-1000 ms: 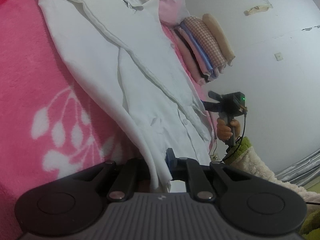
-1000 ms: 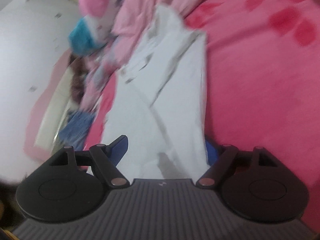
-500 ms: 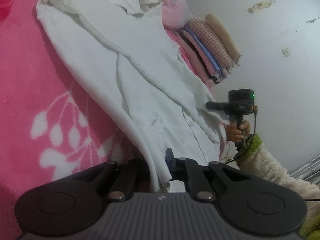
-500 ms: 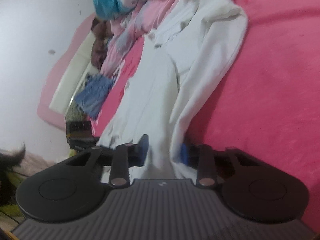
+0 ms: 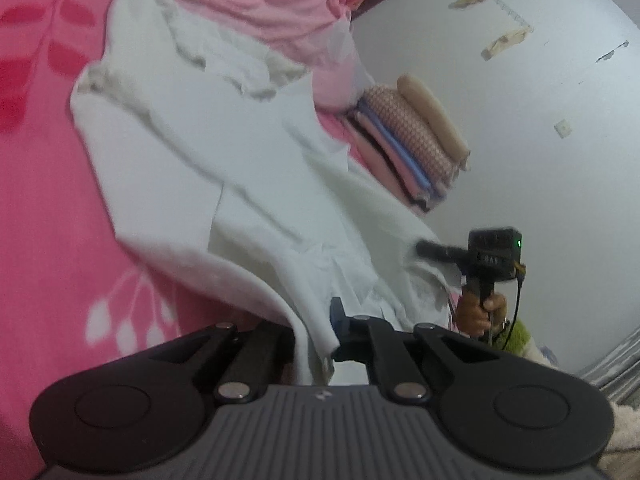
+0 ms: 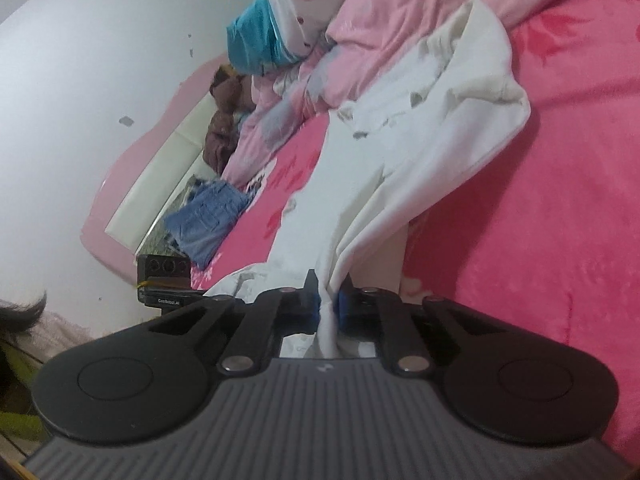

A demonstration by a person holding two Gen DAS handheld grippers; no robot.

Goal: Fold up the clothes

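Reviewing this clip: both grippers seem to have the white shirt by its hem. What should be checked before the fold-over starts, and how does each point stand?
1. Left gripper clamped on the white cotton shirt: ok, hem fabric sits between its fingers.
2. Right gripper clamped on the shirt: ok, blue pads pinch a bunched fold.
3. Hem pulled flat between the grippers: not ok, cloth sags and gathers.
4. Collar end lying smooth on the pink fleece blanket: not ok, it is rumpled against the pale pink quilt.
5. Stack of folded clothes clear of the shirt: ok, beside it.
6. Sleeves tucked evenly: cannot tell.
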